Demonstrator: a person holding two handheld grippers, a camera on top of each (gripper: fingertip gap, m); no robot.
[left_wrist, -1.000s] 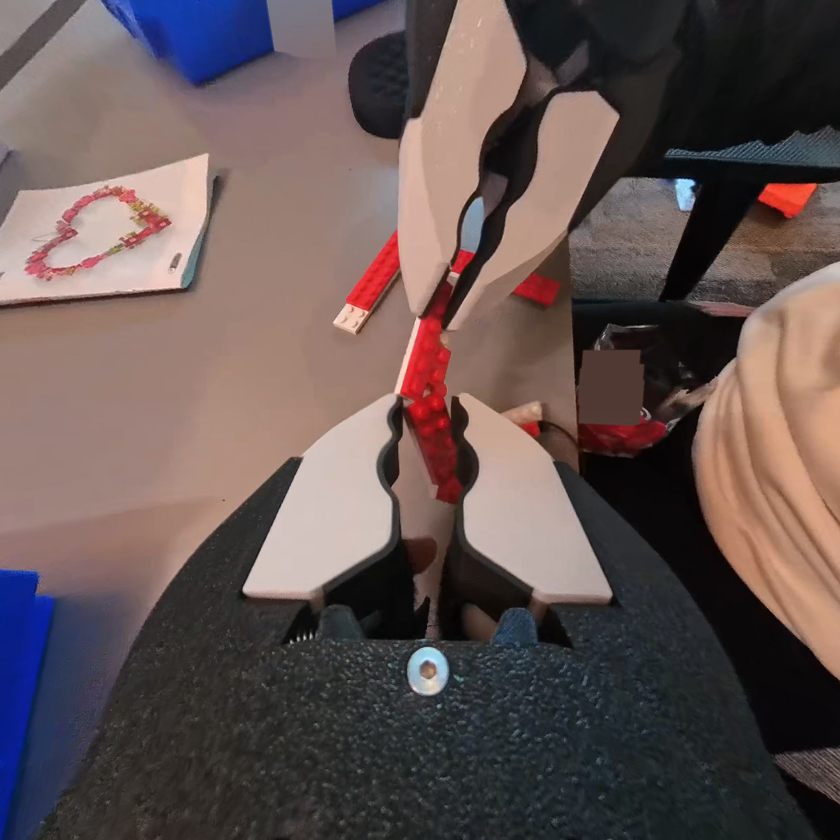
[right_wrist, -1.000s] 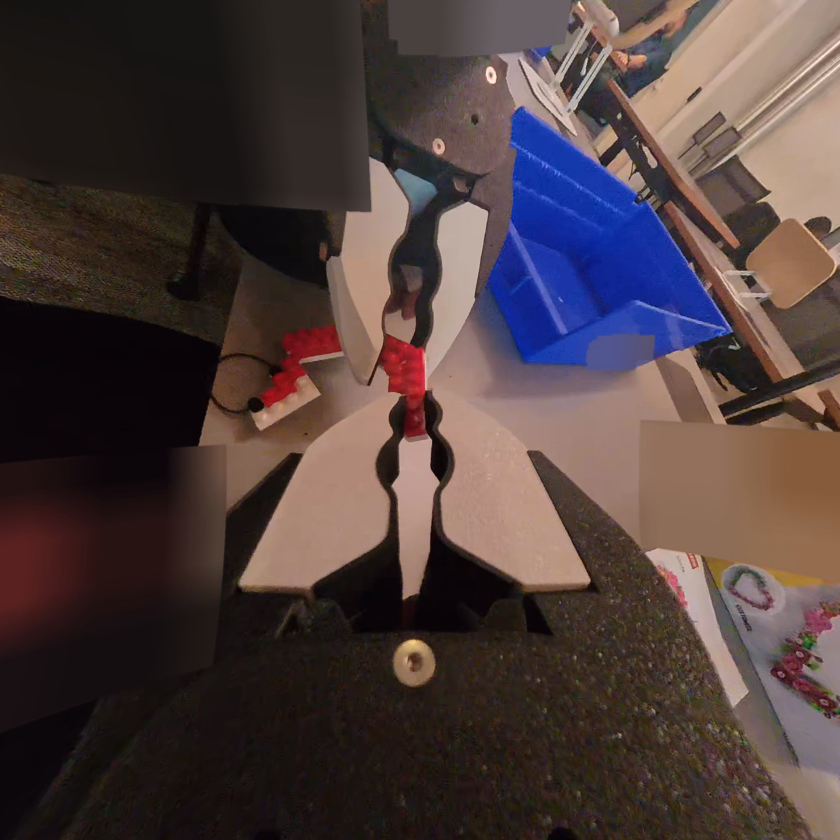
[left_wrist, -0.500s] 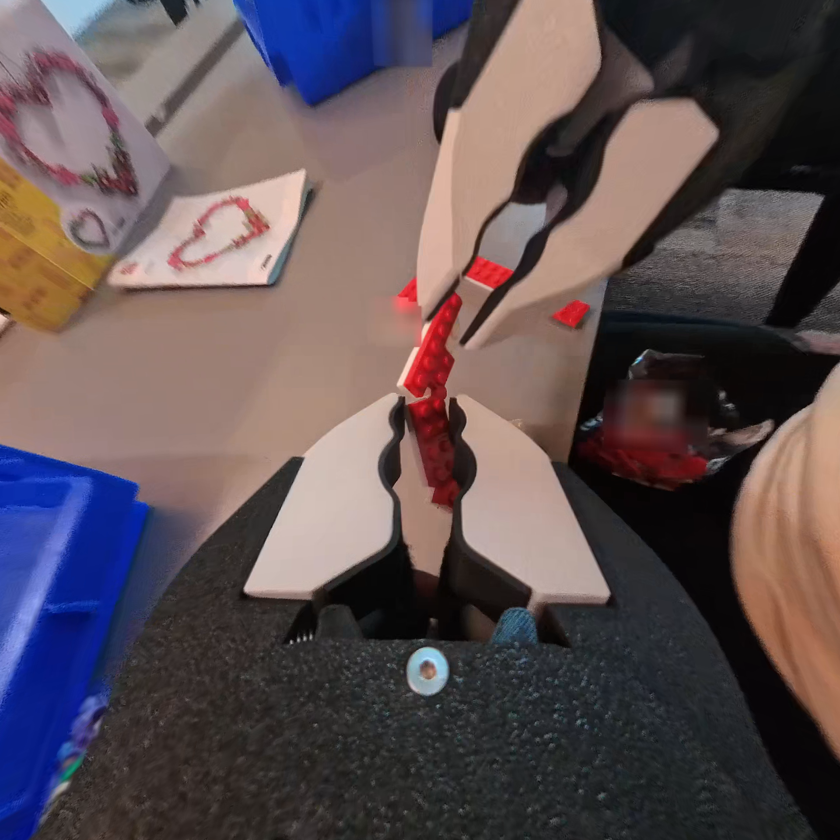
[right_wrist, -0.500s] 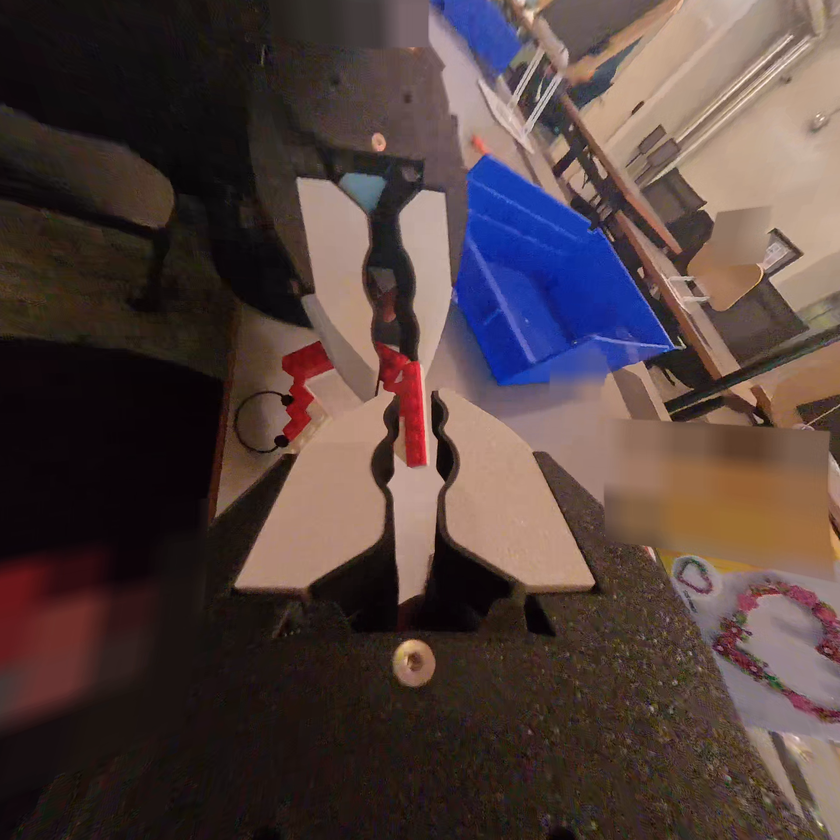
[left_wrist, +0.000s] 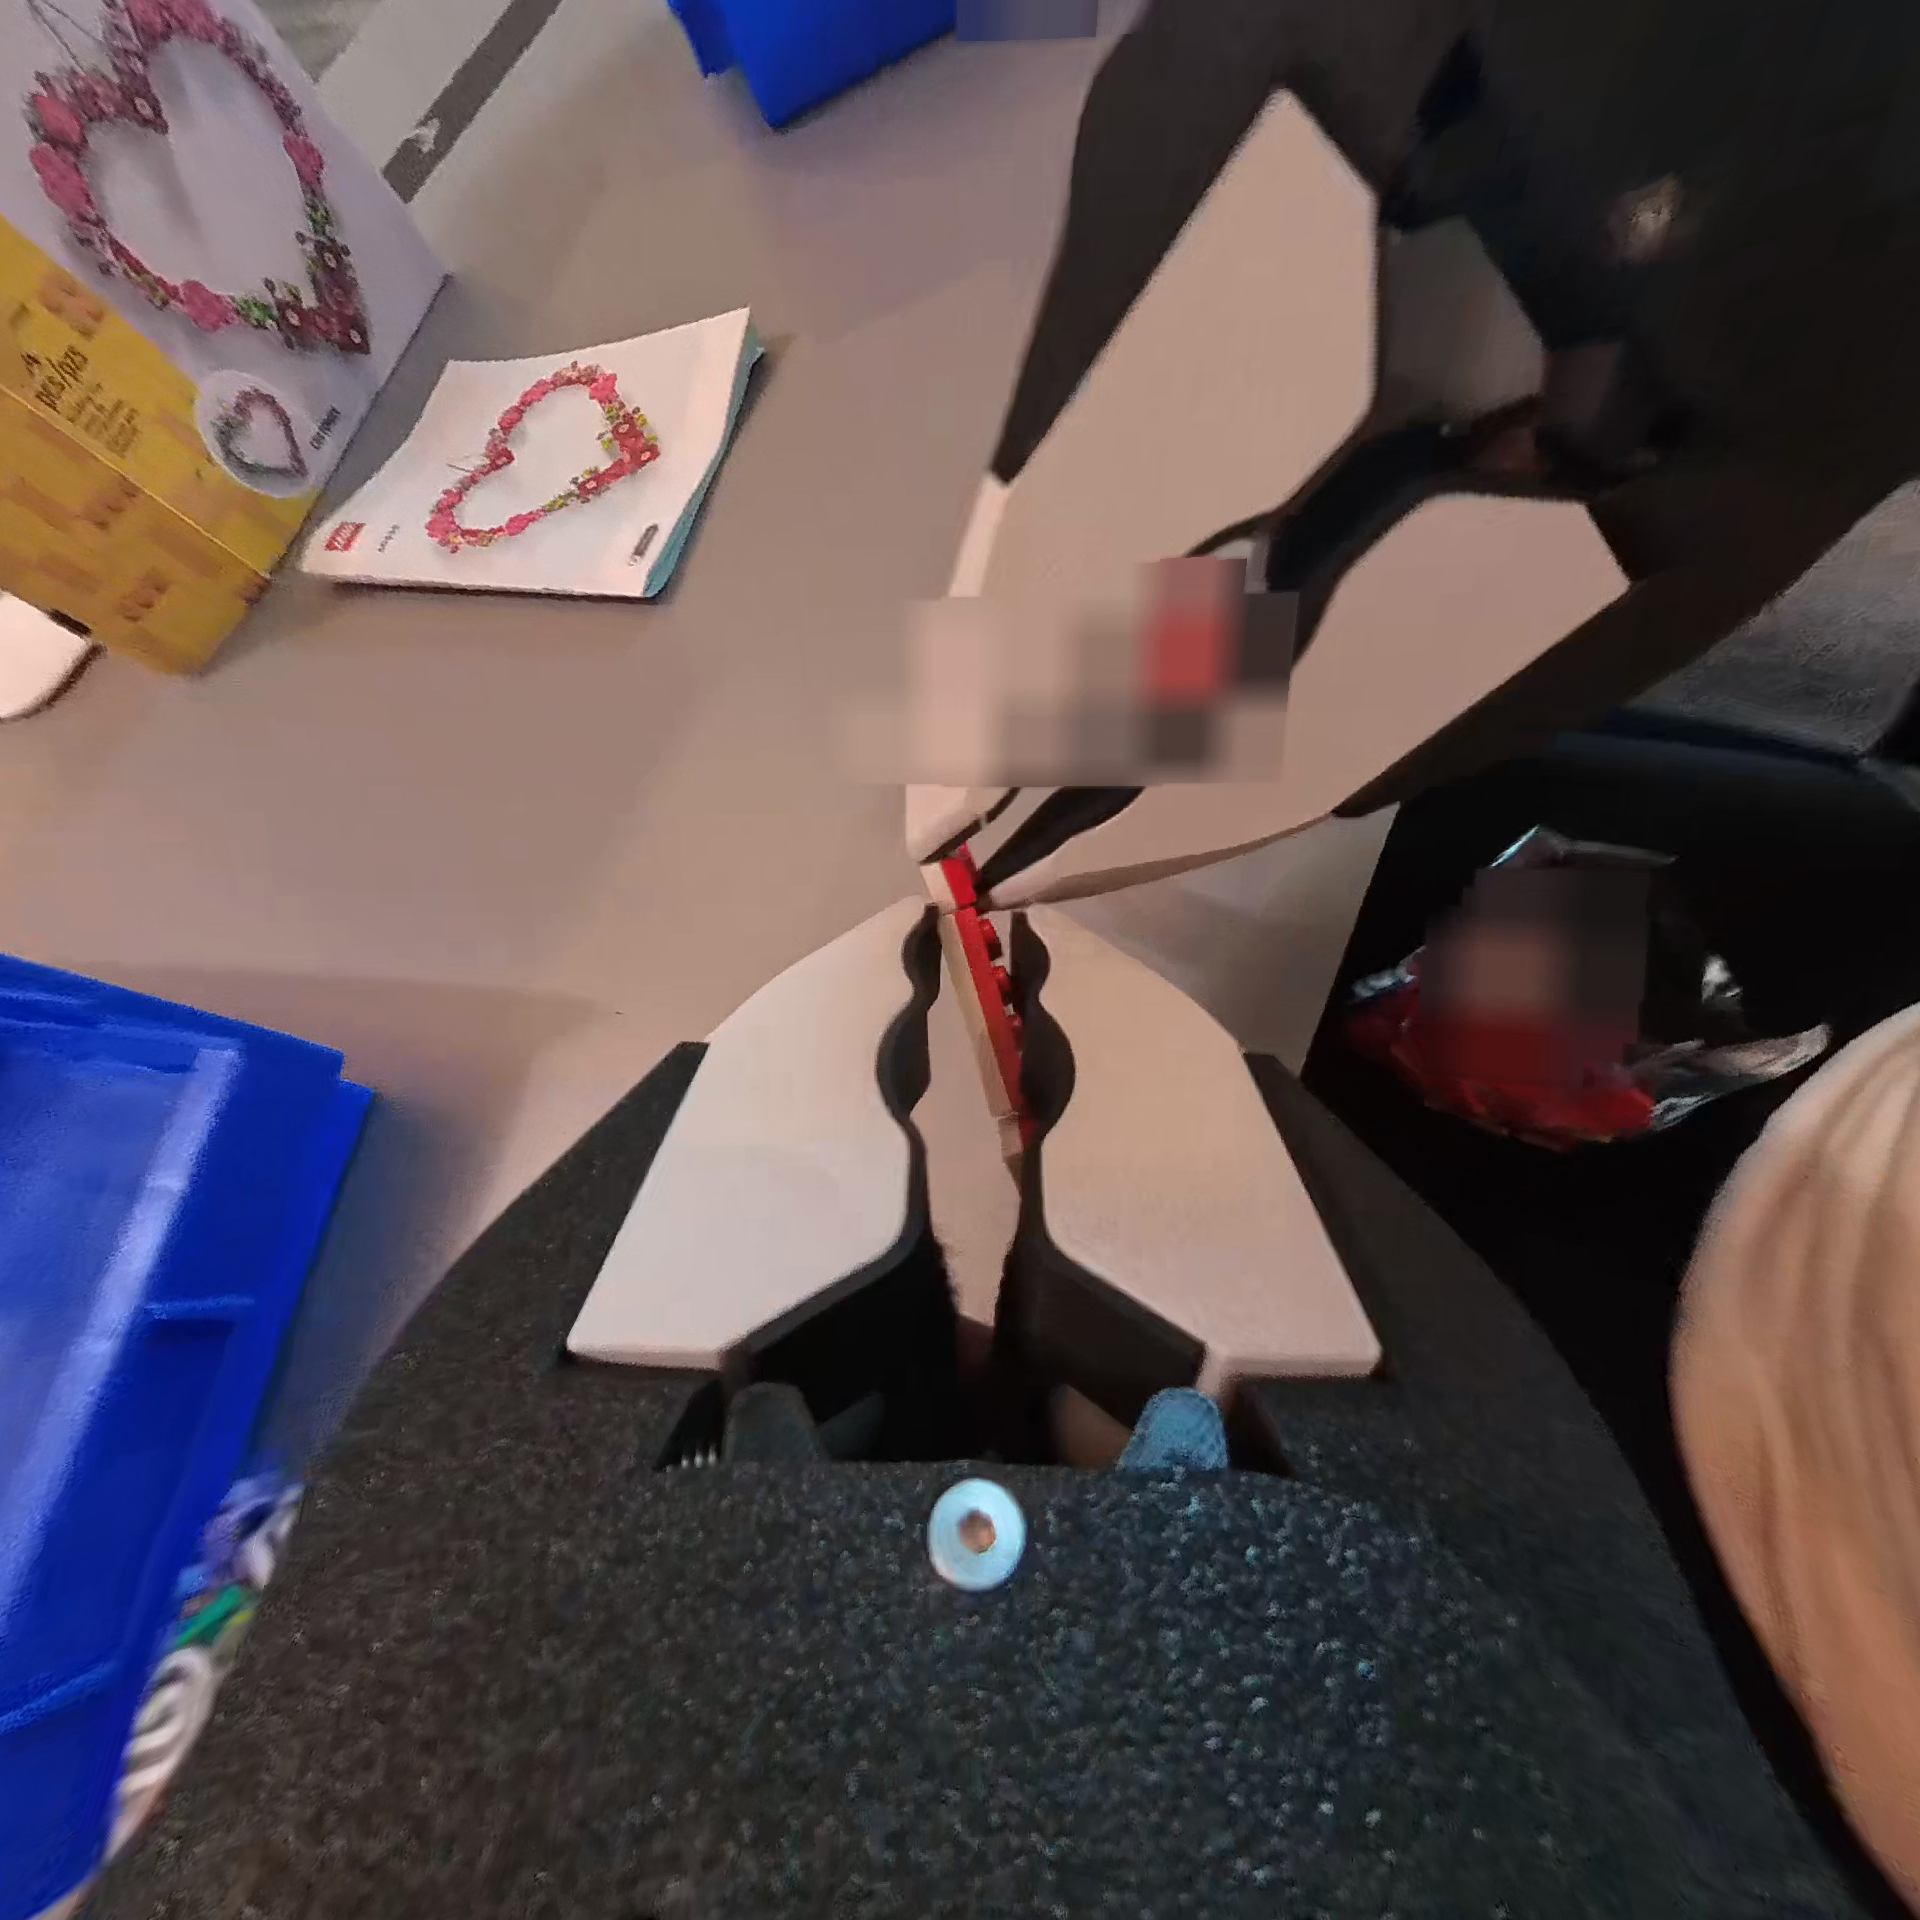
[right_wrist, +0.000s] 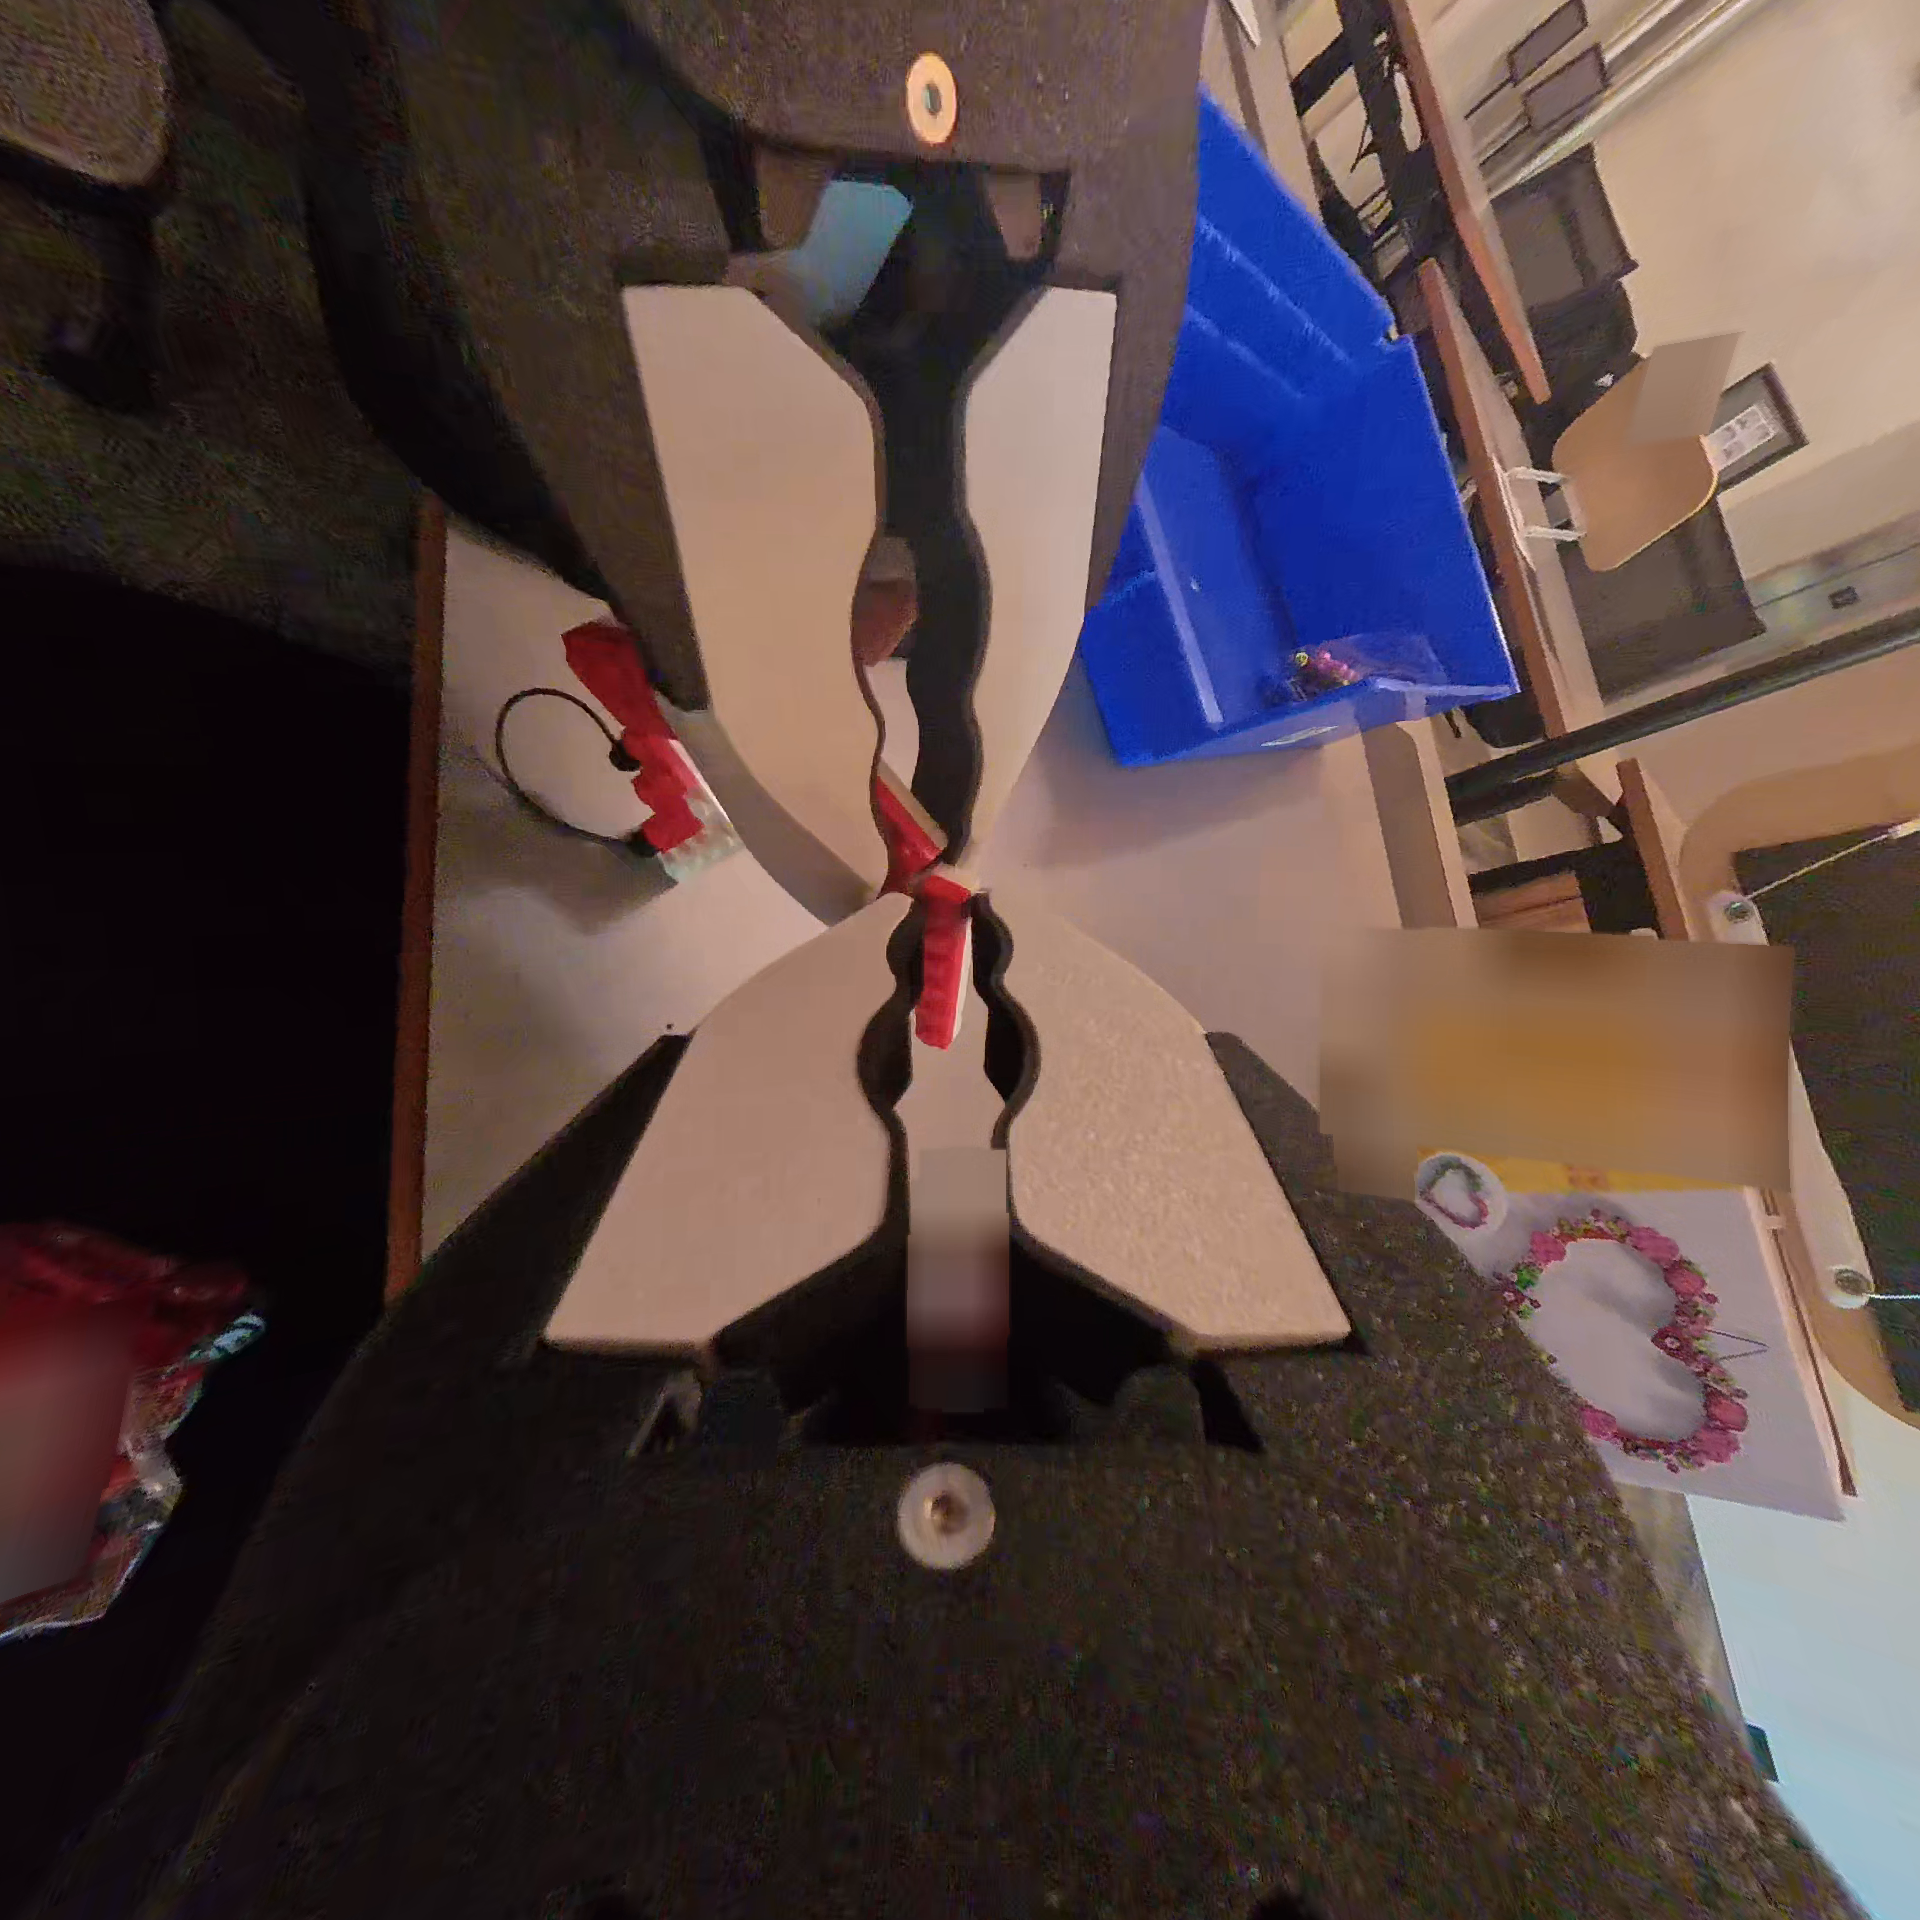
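Note:
My left gripper (left_wrist: 971, 920) is shut on one end of a thin red and white brick strip (left_wrist: 985, 997), seen edge-on. My right gripper (left_wrist: 971, 871) reaches in from the upper right and pinches the strip's other end, its tips almost touching the left's. In the right wrist view my right gripper (right_wrist: 940, 906) is shut on a red and white piece (right_wrist: 940, 971). The left gripper (right_wrist: 925, 852) comes down from above with a slanted red part (right_wrist: 899, 821) between its tips. The two parts meet at an angle. Both grippers are held above the grey table (left_wrist: 520, 779).
A red and white brick assembly (right_wrist: 655, 748) and a black cable loop (right_wrist: 540, 727) lie near the table's edge. A blue bin (left_wrist: 135, 1299), a heart-picture booklet (left_wrist: 551, 468) and a yellow and white box (left_wrist: 156, 343) stand around. A bag of red bricks (left_wrist: 1507, 1081) sits beyond the edge. Less than 4 cm separates the two grippers' tips.
The two grippers have closed in on each other until their tips nearly touch. Both have turned, so the strip now shows edge-on and bent between them. Both stay shut.

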